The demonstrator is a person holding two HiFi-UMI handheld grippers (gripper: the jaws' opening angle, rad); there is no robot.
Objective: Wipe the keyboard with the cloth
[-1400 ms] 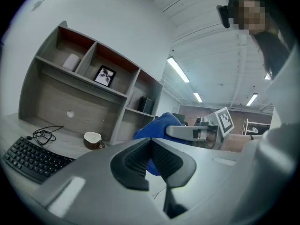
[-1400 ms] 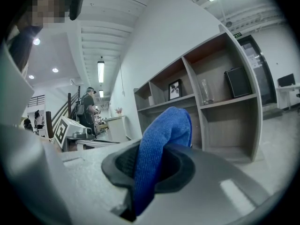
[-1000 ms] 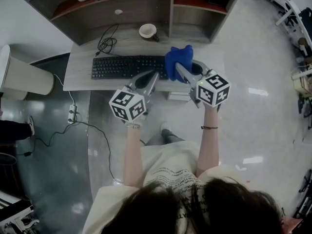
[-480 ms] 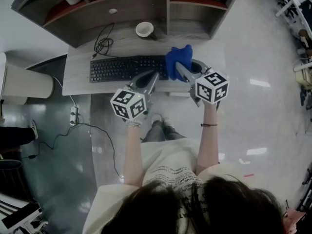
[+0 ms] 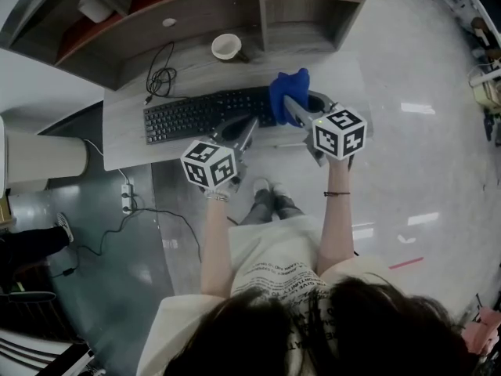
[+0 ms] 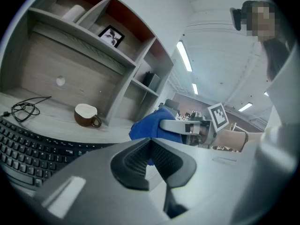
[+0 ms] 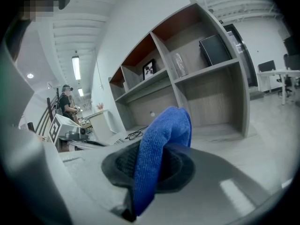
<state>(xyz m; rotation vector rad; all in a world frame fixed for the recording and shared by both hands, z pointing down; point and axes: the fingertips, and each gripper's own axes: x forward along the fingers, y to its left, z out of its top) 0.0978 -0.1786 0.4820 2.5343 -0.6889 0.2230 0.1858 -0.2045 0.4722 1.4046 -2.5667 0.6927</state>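
A black keyboard (image 5: 200, 113) lies along the front of a grey wooden desk (image 5: 125, 135); its keys also show at the lower left of the left gripper view as the keyboard (image 6: 28, 146). My right gripper (image 5: 291, 110) is shut on a blue cloth (image 5: 288, 92), which hangs over the keyboard's right end. In the right gripper view the cloth (image 7: 161, 149) is pinched between the jaws. My left gripper (image 5: 244, 128) is shut with nothing in it, just in front of the keyboard's near edge.
A brown cup (image 5: 226, 47) with a white inside stands behind the keyboard, and a coiled black cable (image 5: 159, 77) lies to its left. A shelf unit (image 5: 196, 10) rises at the desk's back. A power strip (image 5: 125, 198) and cords lie on the floor at left.
The head view has shifted, so the desk appears slightly rotated and higher in frame. Both grippers keep their places relative to the keyboard; the cloth stays in the right gripper.
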